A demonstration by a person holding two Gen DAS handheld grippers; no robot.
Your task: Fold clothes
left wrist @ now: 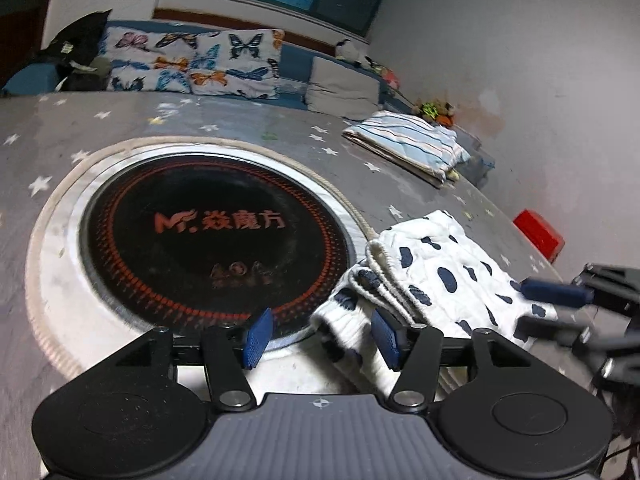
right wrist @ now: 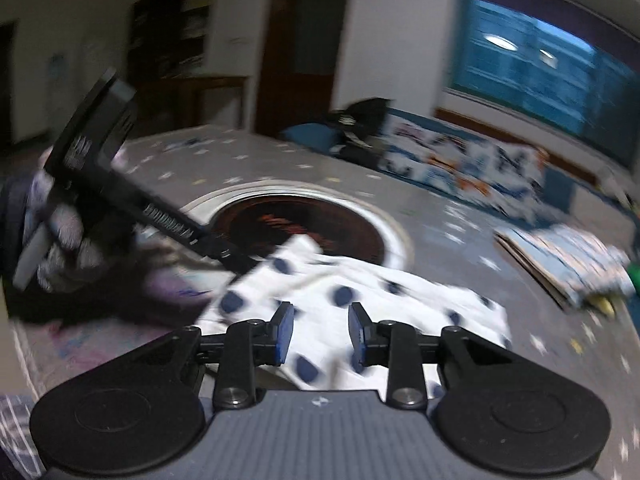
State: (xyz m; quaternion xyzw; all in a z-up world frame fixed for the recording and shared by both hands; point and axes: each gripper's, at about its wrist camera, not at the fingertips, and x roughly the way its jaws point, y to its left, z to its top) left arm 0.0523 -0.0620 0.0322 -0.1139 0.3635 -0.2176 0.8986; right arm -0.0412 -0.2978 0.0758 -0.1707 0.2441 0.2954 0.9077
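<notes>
Grey star-printed cloth covers the table (left wrist: 224,128), round a black inset hob (left wrist: 216,240); a folded striped garment (left wrist: 408,148) lies well apart at the far side; the white, navy-spotted garment (left wrist: 436,272) lies bunched beside the hob; the left gripper (left wrist: 322,338) has its fingers spread, the garment's ribbed edge between them, apparently unpinched; the right gripper (right wrist: 320,334) hangs over the same cloth, fingers spread, though blur hides any contact.

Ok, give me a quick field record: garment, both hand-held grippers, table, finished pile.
garment: white spotted cloth, partly folded, beside round cooktop
left hand-held gripper: open, empty, one finger at cloth edge
right hand-held gripper: open, empty, over cloth
table: grey, star-patterned
finished pile: striped folded cloth at far edge
</notes>
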